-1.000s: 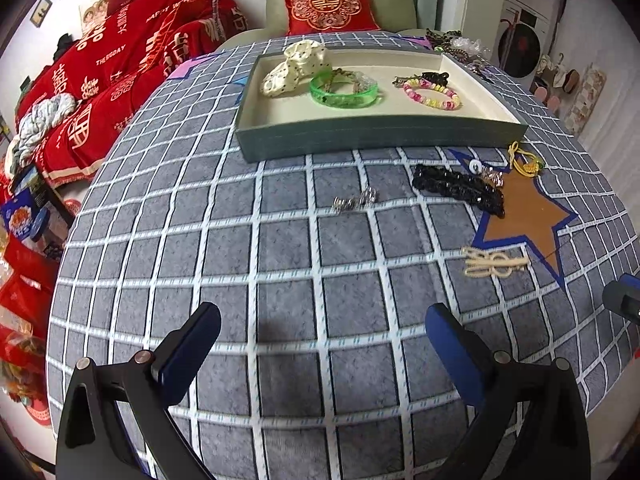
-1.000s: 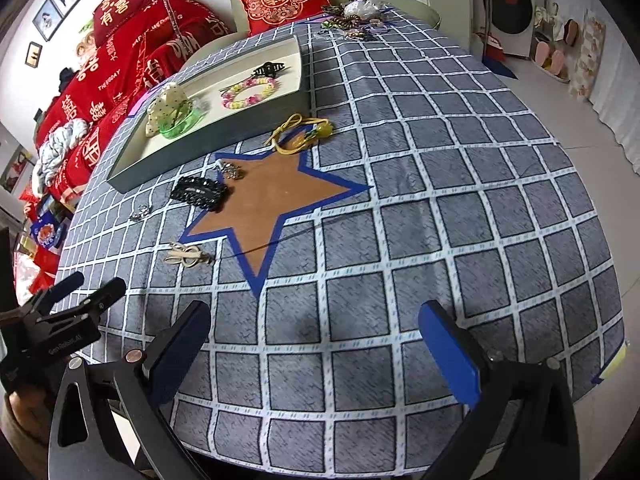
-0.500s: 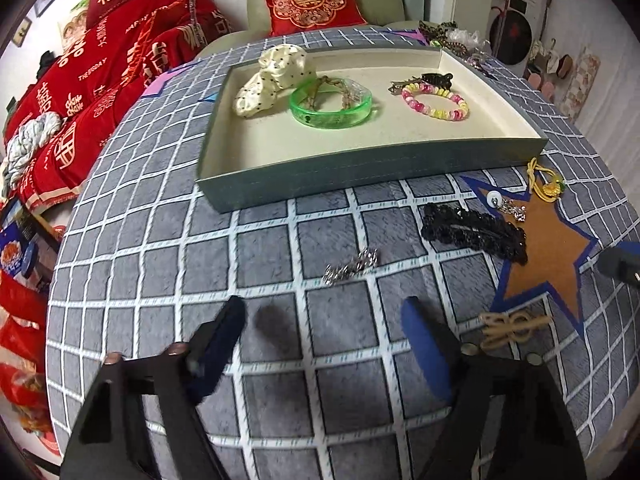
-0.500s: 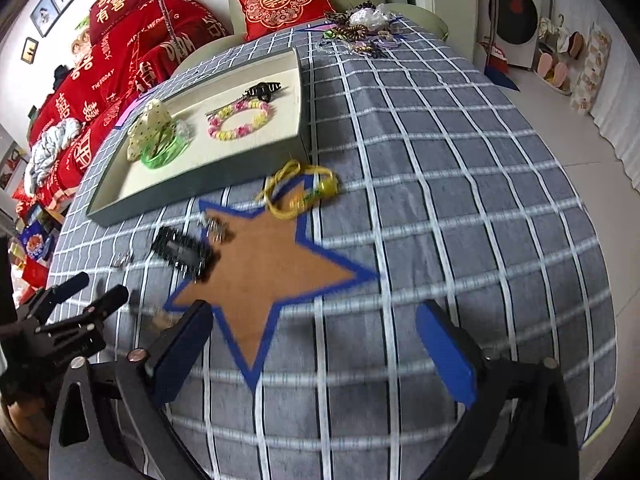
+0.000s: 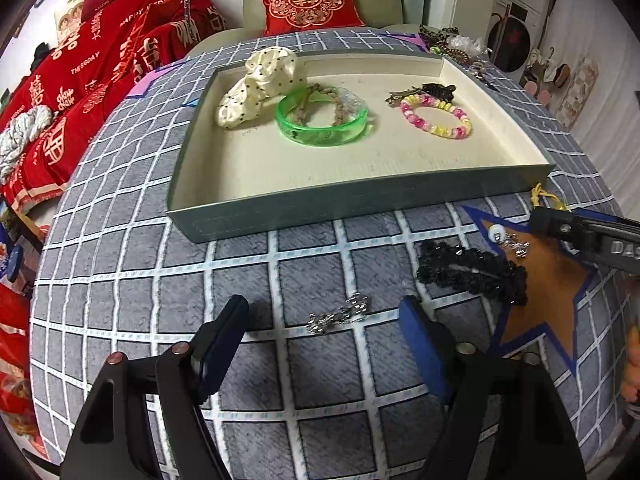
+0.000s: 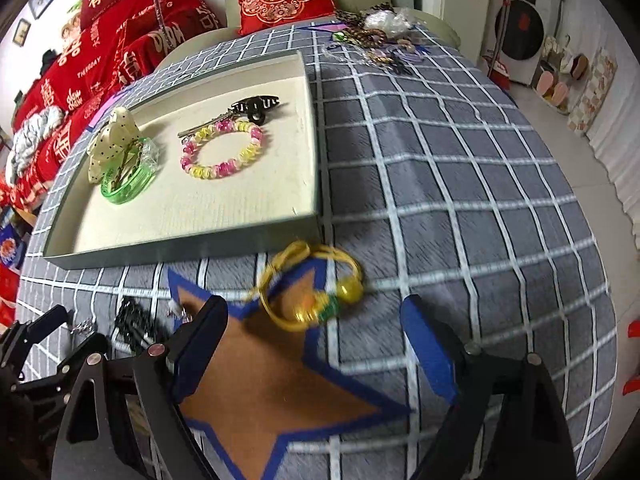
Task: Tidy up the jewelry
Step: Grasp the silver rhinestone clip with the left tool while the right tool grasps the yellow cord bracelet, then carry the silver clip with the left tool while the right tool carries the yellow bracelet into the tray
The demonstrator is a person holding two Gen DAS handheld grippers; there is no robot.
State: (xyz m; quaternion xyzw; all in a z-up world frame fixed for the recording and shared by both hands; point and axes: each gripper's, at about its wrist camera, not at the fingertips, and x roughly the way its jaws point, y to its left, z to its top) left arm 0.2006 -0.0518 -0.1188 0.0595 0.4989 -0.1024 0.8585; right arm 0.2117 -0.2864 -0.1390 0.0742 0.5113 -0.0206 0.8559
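Grey-green tray [image 5: 360, 204] on the checked worktop [image 5: 120, 280] already holds a cream scrunchie [image 5: 260, 88], green bangle [image 5: 322, 122], beaded bracelet [image 5: 436, 116] and black clip [image 5: 438, 90]. Outside it lie a silver chain [image 5: 340, 314], black hairpiece [image 5: 472, 272] and yellow cord bracelet [image 6: 312, 288]. Left gripper [image 5: 324, 328], jaws open, straddles the chain; right gripper [image 6: 316, 320], jaws open, frames the yellow bracelet. Roughly half remains.

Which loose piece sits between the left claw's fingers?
The silver chain. It lies on the cloth straight ahead of the open left claw; the black clip and yellow cord lie farther right.
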